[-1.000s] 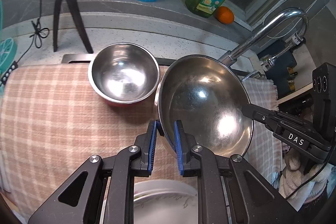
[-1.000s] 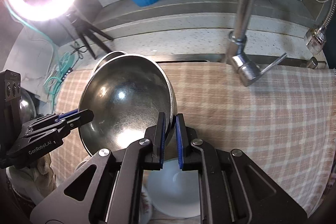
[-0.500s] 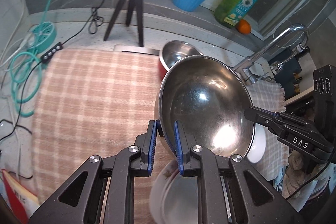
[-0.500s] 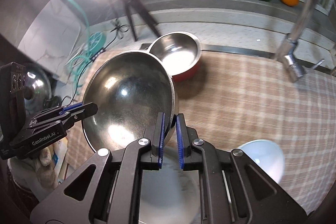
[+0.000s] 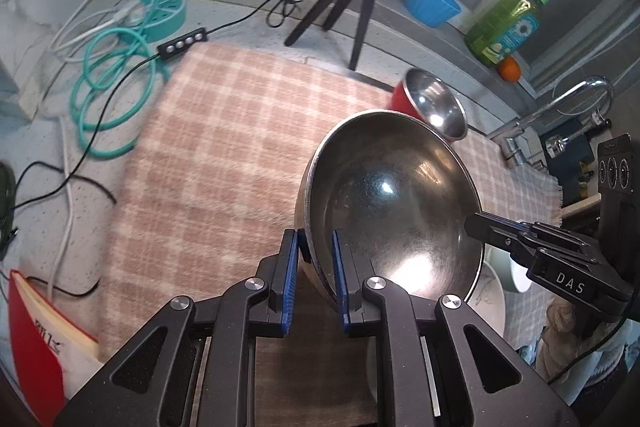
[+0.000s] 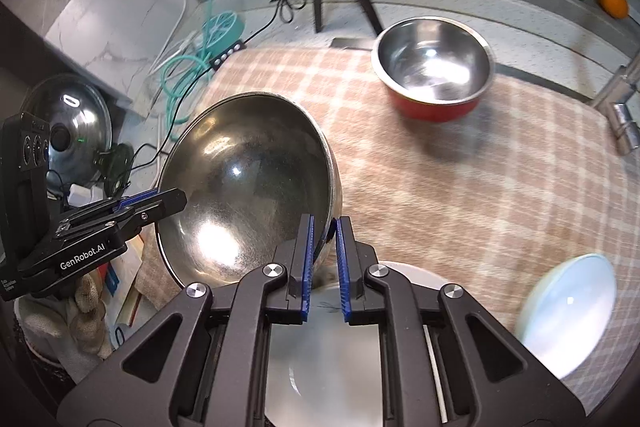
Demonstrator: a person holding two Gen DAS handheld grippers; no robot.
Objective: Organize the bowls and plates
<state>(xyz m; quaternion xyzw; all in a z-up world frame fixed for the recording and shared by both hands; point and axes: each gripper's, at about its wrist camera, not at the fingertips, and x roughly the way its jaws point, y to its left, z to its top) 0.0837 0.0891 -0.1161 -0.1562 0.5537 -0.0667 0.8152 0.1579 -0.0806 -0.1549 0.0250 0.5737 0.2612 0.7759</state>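
I've got both tools, left tool (image 5: pixel 314 275) and right tool (image 6: pixel 324 263), pinched on opposite rims of the steel bowl (image 5: pixel 392 203) so it rides steady over the cloth (image 5: pixel 224 147).

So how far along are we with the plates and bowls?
Nothing looks stacked yet. In hand: the large steel bowl, carried above the checked cloth with the left gripper and right gripper each clamped on its rim. Left: the red-sided steel bowl, the pale bowl and the white plate all sit apart.
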